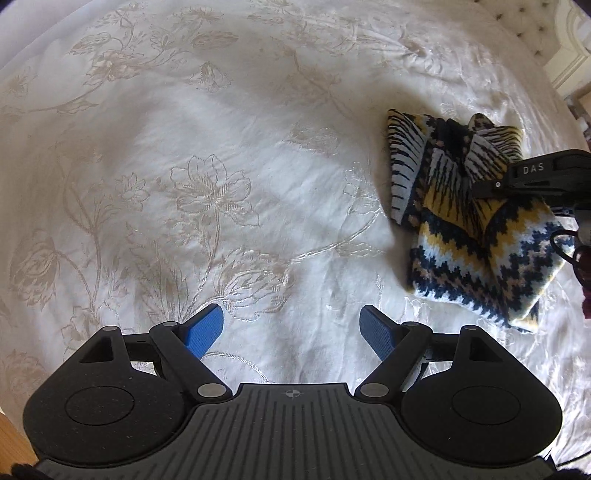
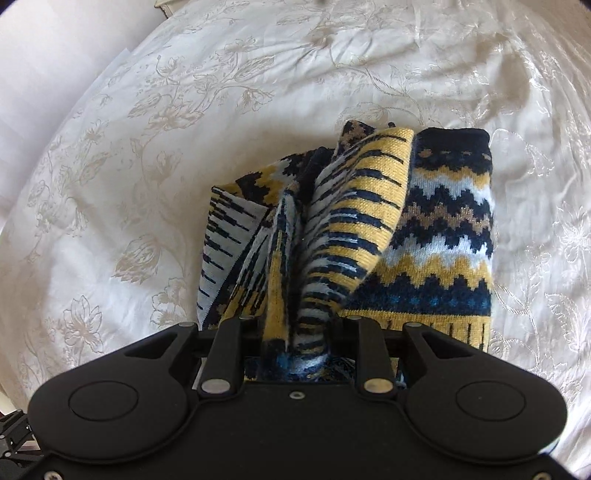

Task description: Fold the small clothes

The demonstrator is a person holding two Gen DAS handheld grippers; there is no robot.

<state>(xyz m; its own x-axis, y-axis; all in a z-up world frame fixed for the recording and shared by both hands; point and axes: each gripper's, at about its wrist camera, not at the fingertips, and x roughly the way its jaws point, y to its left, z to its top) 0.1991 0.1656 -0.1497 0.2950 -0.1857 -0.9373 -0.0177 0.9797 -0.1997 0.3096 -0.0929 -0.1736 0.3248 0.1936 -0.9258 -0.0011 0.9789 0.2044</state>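
A small knitted sweater (image 1: 476,258) in navy, yellow, white and tan zigzags lies partly folded on the white bedspread at the right of the left wrist view. My right gripper (image 1: 532,177) reaches onto it from the right edge there. In the right wrist view a bunched fold of the sweater (image 2: 443,229) rises between the jaws of my right gripper (image 2: 295,343), which is shut on it; the fabric hides the fingertips. My left gripper (image 1: 291,328) hangs open over bare bedspread to the left of the sweater, blue pads (image 1: 205,332) wide apart and nothing between them.
The bedspread (image 1: 221,184) is white with beige embroidered flowers and a few creases. A tufted headboard (image 1: 517,22) shows at the far right corner. A strip of wooden floor (image 1: 11,443) shows at the near left. Dark cables (image 1: 570,254) hang by the right gripper.
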